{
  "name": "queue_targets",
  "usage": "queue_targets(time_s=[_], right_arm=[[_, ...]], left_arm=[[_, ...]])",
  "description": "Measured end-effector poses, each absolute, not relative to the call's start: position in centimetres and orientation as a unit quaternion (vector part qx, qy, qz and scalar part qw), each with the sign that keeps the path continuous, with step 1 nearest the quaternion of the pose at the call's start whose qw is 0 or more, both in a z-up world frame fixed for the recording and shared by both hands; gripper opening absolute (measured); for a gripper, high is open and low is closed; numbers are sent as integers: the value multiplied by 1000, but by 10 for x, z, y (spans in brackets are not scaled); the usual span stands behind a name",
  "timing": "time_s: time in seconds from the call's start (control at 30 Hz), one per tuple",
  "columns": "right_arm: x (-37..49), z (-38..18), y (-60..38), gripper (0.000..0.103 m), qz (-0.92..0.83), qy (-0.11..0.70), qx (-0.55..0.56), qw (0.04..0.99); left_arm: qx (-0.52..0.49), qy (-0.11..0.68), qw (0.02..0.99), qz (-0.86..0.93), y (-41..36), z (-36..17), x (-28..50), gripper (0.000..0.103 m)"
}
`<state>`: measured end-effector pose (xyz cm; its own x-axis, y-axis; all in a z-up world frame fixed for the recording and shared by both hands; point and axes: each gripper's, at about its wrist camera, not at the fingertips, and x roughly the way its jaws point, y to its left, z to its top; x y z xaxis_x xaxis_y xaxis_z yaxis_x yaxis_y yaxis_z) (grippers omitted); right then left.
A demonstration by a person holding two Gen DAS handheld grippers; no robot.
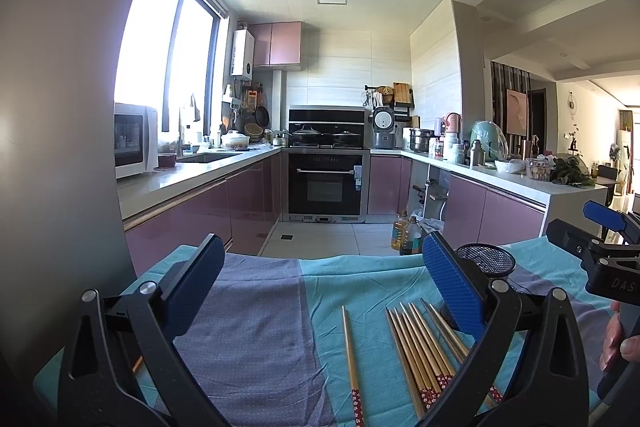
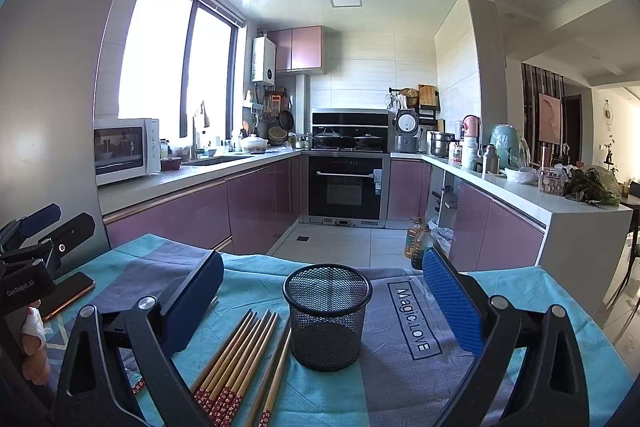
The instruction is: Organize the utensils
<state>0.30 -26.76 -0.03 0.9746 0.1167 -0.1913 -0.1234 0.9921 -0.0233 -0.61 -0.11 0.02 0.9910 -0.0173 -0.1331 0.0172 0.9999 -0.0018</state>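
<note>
Kitchen ahead; teal-and-grey cloth (image 2: 404,383) covers the table. Chopsticks (image 2: 236,359) lie bundled at the mesh cup's (image 2: 327,319) eight o'clock, tips toward one o'clock. Left gripper (image 1: 320,291) and right gripper (image 2: 324,301) both spread, empty.

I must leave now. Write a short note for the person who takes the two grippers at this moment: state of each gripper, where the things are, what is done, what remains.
Left gripper: open, holding nothing, above the cloth.
Right gripper: open, holding nothing, facing the mesh cup.
Mesh cup: upright on the tablecloth; no chopsticks stand in it.
Chopsticks: a bundle lying flat just left of the cup; one single chopstick lies apart, further left.
Done: nothing in the cup yet.
Left: probably pick up all chopsticks and stand them in the cup.
</note>
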Motion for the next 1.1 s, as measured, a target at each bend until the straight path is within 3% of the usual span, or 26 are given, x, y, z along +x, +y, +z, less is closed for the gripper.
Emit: queue_targets(time_s=[1.1], right_arm=[[2,-2,-265,97,60,94,-15,994]], left_arm=[[-3,63,998,-8,-1,1,-8,98]])
